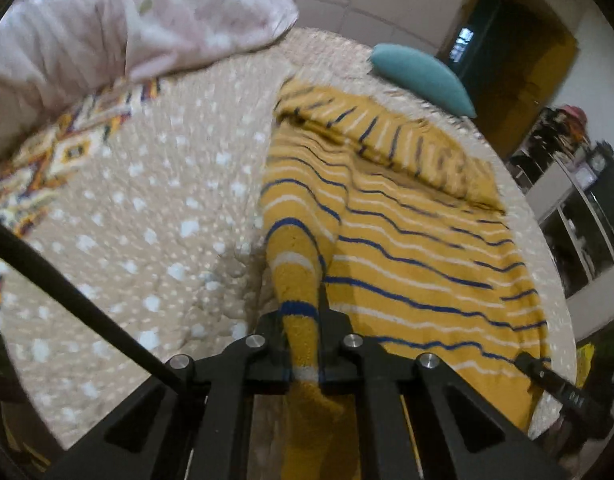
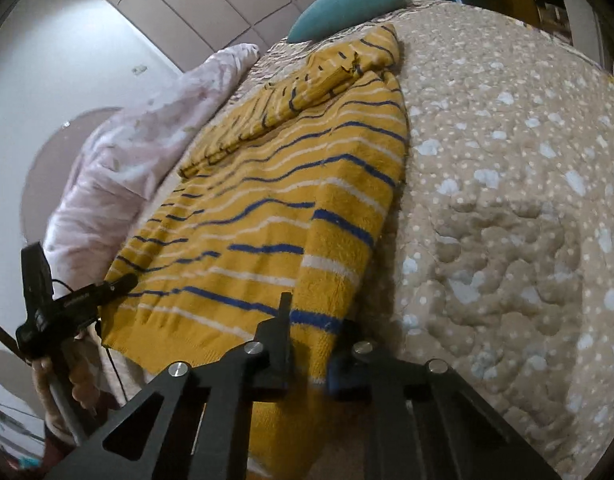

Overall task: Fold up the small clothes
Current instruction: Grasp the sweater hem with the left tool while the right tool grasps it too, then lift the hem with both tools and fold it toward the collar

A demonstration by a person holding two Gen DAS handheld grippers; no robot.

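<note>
A yellow sweater with blue and white stripes (image 1: 419,240) lies spread on a beige spotted bedspread (image 1: 147,220). My left gripper (image 1: 303,332) is shut on a fold of the sweater's left near edge, and the cloth runs back between its fingers. My right gripper (image 2: 311,336) is shut on the sweater's right near corner (image 2: 331,264). The sweater's far part (image 2: 331,68) is folded over on itself, sleeves bunched near the top. The other gripper shows at the lower right in the left wrist view (image 1: 563,392) and at the left in the right wrist view (image 2: 67,308).
A pale pink duvet (image 1: 139,20) is heaped at the bed's left side. A teal pillow (image 1: 423,76) lies at the far end of the bed, also seen in the right wrist view (image 2: 343,4). Shelves with clutter (image 1: 579,184) stand to the right.
</note>
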